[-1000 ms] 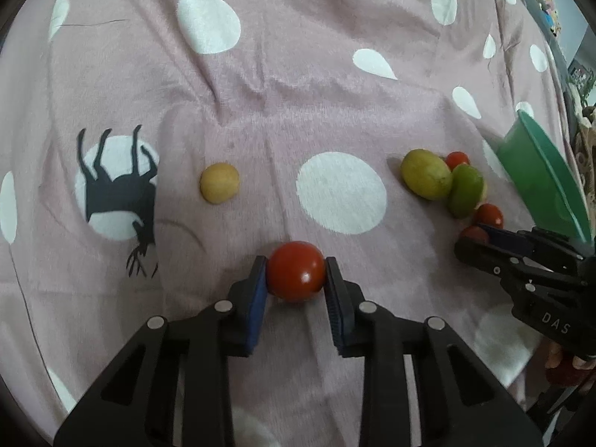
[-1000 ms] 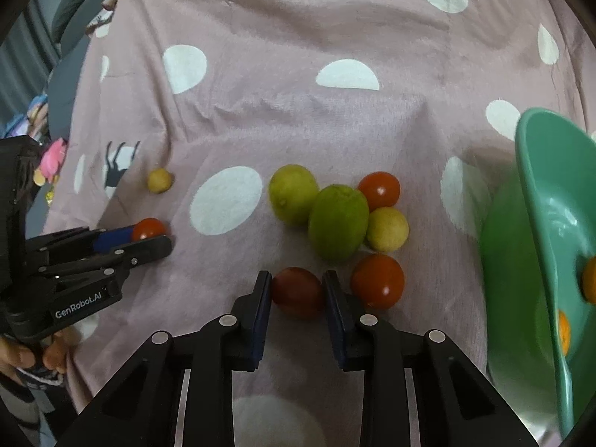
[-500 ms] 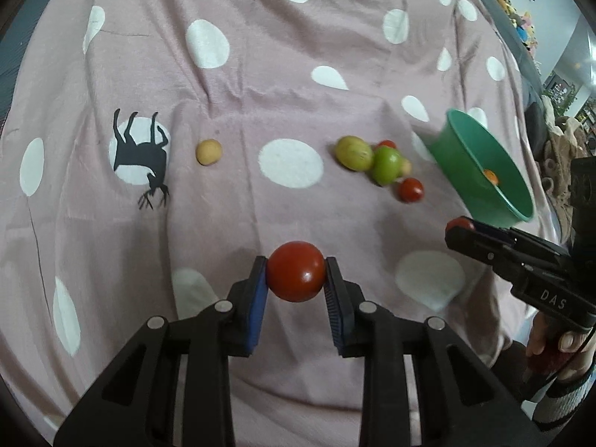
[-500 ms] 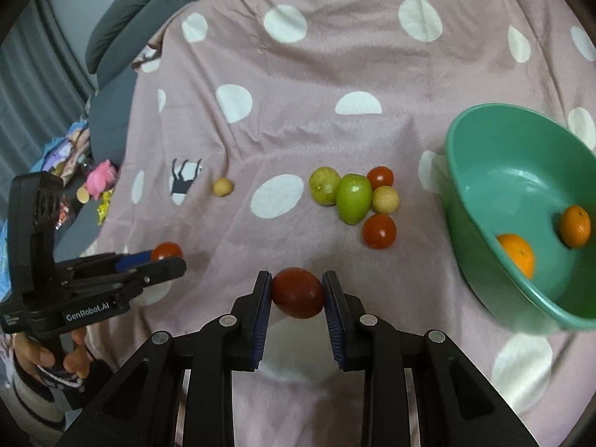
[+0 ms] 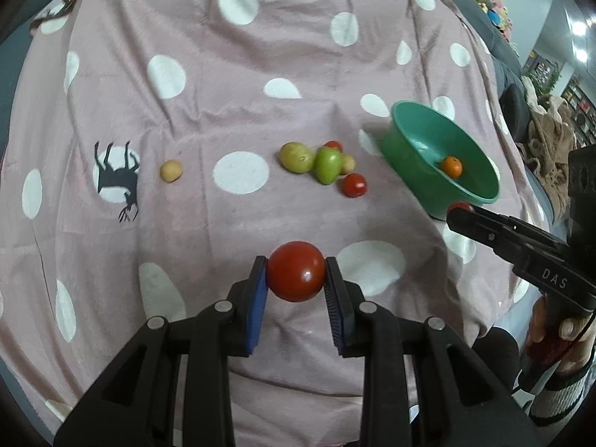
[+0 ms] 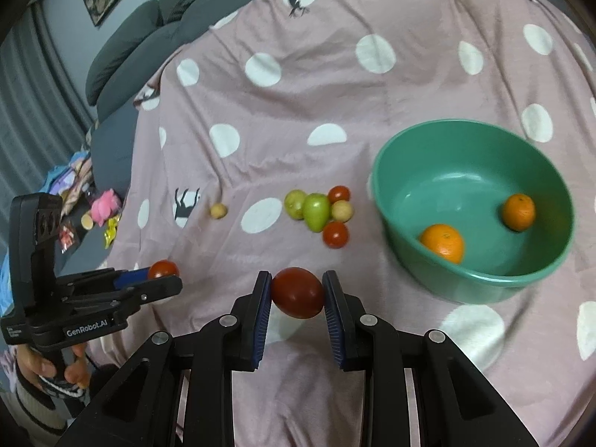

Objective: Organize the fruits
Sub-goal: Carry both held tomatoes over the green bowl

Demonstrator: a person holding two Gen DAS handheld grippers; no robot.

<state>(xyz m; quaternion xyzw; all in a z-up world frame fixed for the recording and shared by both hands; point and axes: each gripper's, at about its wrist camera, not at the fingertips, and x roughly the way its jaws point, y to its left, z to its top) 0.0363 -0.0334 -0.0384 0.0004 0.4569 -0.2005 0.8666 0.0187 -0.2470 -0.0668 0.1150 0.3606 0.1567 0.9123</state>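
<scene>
My left gripper (image 5: 296, 277) is shut on a red tomato (image 5: 296, 276), held well above the pink dotted cloth (image 5: 238, 85). My right gripper (image 6: 297, 294) is shut on a darker red tomato (image 6: 297, 292), also held high. A green bowl (image 6: 439, 141) with two oranges (image 6: 442, 242) stands at the right; it also shows in the left wrist view (image 5: 421, 149). A cluster of green, yellow and red fruits (image 5: 324, 165) lies left of the bowl. A small yellow fruit (image 5: 171, 170) lies alone further left.
A dark sofa (image 6: 130, 37) runs behind the cloth. Toys and wrappers (image 6: 97, 208) lie off the cloth's left edge. The right gripper body (image 5: 521, 246) shows at the right of the left wrist view, the left gripper body (image 6: 74, 309) at the left of the right wrist view.
Both grippers have lifted up and back from the cloth with their tomatoes. The fruits and bowl now look smaller and farther away.
</scene>
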